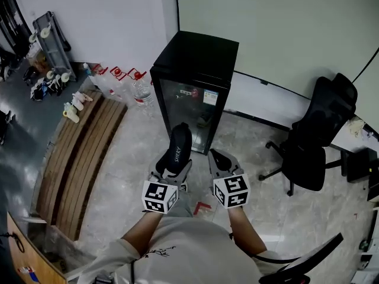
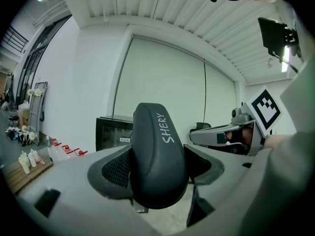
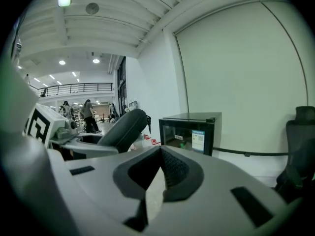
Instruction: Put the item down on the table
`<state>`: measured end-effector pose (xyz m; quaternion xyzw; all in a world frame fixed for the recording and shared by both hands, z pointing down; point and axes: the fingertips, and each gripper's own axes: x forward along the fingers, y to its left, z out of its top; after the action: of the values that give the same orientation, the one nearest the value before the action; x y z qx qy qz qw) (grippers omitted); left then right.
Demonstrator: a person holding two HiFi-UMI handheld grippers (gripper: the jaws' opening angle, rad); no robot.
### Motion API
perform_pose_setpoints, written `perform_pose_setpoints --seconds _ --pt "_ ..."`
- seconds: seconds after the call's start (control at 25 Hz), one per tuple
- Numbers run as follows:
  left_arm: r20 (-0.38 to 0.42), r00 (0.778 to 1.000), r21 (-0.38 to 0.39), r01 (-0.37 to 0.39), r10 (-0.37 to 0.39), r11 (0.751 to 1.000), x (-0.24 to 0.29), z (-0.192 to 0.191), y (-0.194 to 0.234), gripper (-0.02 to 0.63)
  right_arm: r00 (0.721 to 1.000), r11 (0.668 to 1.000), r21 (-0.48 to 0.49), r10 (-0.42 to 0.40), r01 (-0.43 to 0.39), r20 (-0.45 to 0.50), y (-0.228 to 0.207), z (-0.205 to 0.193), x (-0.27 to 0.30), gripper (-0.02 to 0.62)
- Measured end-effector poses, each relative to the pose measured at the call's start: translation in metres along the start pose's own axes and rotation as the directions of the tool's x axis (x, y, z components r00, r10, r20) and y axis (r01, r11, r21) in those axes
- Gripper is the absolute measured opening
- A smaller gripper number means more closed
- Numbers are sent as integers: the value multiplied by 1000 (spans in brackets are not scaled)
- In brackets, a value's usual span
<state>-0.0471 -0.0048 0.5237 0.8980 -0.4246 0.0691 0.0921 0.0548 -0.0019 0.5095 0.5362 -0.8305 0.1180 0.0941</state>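
A person's left gripper [image 1: 173, 169] clamps its jaws around a dark padded item [image 1: 179, 145] lettered SHERY. It is held upright in the air above the pale floor [image 1: 136, 176], in front of a black glass-door fridge [image 1: 195, 70]. The right gripper [image 1: 218, 158], just beside it, carries nothing, jaws pressed together. A black office chair [image 1: 323, 129] stands to the right

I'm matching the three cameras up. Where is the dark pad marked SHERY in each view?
Head view: dark pad at centre, standing up from the left gripper.
Left gripper view: dead centre, clamped between the fingers.
Right gripper view: left of centre, tilted.
Shared landmark: the black glass-door fridge, behind the pad in all three.
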Motion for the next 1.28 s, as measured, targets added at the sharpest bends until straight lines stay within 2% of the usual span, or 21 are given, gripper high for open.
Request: perform_pose_setpoints --seconds 0.2,0.44,0.88,1.28 --pt "7 999 20 48 -49 999 64 33 51 334 999 999 2 -42 42 13 -29 41 73 2" --pt "7 997 39 79 -79 996 118 61 97 334 998 999 -8 -49 49 30 -46 76 137 2" --pt "-42 998 30 38 -37 999 177 82 124 334 999 999 -50 -6 7 32 -85 112 187 2" --pt "-65 998 93 11 -4 996 244 142 162 334 997 999 -50 14 -10 71 -125 156 224 2"
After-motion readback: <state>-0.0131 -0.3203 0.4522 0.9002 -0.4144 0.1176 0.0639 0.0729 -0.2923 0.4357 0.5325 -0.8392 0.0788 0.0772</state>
